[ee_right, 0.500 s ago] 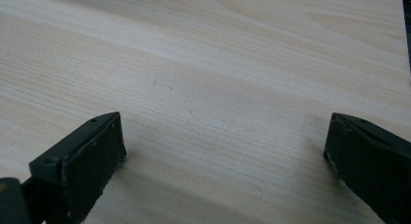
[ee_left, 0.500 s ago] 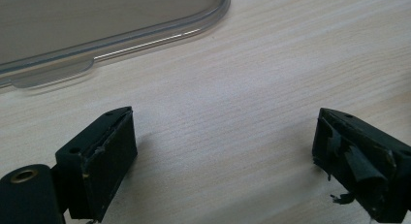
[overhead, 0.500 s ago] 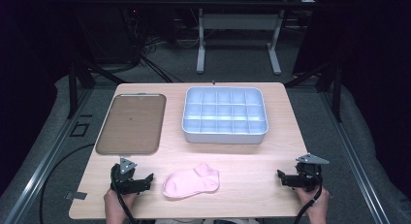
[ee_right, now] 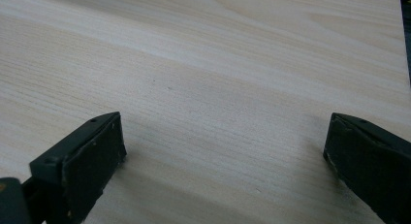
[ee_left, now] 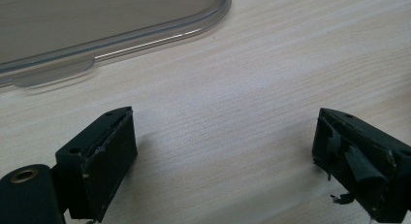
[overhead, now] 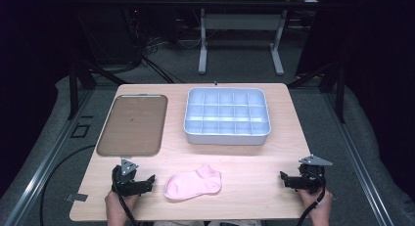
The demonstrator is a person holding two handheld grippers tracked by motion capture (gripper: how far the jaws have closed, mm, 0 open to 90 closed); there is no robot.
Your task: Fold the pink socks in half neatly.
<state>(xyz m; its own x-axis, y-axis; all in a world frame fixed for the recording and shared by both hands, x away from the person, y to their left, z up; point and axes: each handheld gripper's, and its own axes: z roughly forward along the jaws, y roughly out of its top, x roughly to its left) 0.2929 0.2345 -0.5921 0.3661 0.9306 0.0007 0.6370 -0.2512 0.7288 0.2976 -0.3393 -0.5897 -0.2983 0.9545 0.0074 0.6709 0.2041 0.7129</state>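
Observation:
A pink sock (overhead: 193,183) lies flat near the front edge of the wooden table (overhead: 254,162). To its left, my left gripper (overhead: 149,179) rests low on the table, a hand behind it. Its jaws stand wide apart over bare wood (ee_left: 223,151), open and holding nothing. At the front right my right gripper (overhead: 284,178) also sits on the table, pointing left. Its jaws are spread wide over plain wood (ee_right: 223,151), open and empty.
A brown flat tray (overhead: 132,124) lies at the back left; its clear rim (ee_left: 145,35) shows ahead of the left gripper. A pale blue divided bin (overhead: 226,116) with several compartments stands at the back centre. Dark floor and table legs lie beyond the far edge.

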